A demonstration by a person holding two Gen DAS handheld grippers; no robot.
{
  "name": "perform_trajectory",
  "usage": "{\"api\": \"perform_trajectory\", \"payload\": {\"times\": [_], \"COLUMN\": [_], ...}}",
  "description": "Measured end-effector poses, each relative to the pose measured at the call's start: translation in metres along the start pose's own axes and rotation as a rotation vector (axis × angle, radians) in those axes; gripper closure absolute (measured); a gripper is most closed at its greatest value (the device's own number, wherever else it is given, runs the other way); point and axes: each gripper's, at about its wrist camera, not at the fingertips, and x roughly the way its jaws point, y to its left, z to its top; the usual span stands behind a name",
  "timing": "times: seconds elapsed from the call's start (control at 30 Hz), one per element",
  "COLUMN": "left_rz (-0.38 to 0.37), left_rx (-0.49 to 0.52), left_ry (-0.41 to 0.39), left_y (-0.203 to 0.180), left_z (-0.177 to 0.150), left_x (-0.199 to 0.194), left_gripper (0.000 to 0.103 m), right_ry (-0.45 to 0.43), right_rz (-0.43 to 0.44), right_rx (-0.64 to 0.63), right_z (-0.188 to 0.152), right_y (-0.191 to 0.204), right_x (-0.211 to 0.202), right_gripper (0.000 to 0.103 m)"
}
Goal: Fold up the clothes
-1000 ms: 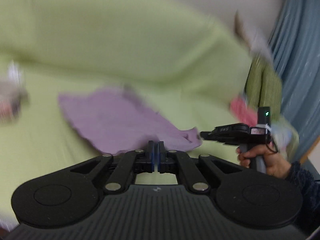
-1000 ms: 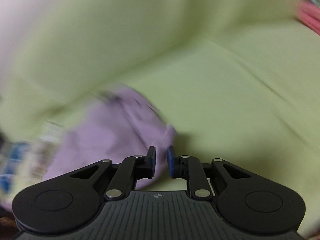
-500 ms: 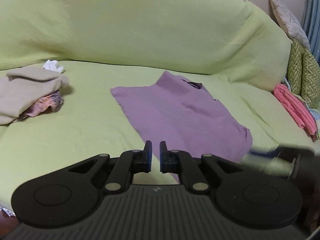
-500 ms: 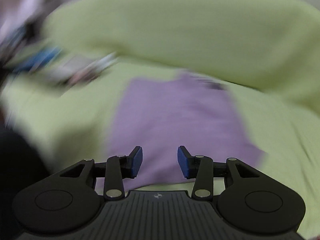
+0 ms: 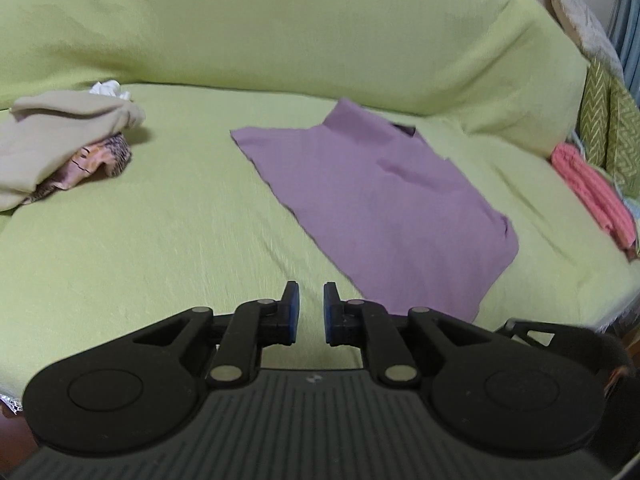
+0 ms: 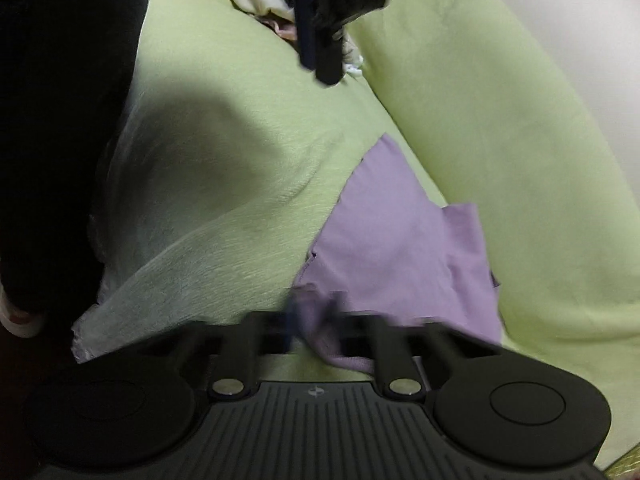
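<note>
Support: sofa [image 5: 168, 240] w/ light green cover; seat and backrest both draped.
On seat, left wrist view:
- purple garment [image 5: 384, 200], spread flat, centre to 3 o'clock, long axis approx 10 to 4 o'clock; dark neck opening at far end near backrest.
- beige cloth [image 5: 60, 140] at 9 o'clock, heaped over patterned pink cloth [image 5: 100, 160]; white wad [image 5: 106, 88] just behind, by backrest.
- pink knit [image 5: 592, 192], folded, 3 o'clock edge, beside green zigzag cushions [image 5: 608, 128].
Cover wrinkled nr purple garment.
</note>
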Motion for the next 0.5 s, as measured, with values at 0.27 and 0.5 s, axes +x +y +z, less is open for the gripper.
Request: {"api": "perform_trajectory", "payload": {"times": [0.27,0.5], "left_rz": [0.054,0.185], "left_rx": [0.278,0.821], "left_ry": [-0.004,-0.061], "left_y": [-0.013,-0.066], "left_z": [0.006,-0.027], "left_x": [0.016,0.048], "left_gripper": [0.093,0.086], "right_ry": [0.023,0.110], "right_rz": [-0.051,-0.162], "right_rx": [0.289,0.494], "right_z": [-0.036,-0.088], "right_y": [-0.104,-0.172], "right_x": [-0.044,-0.090], "right_gripper": [0.103,0.103]}}
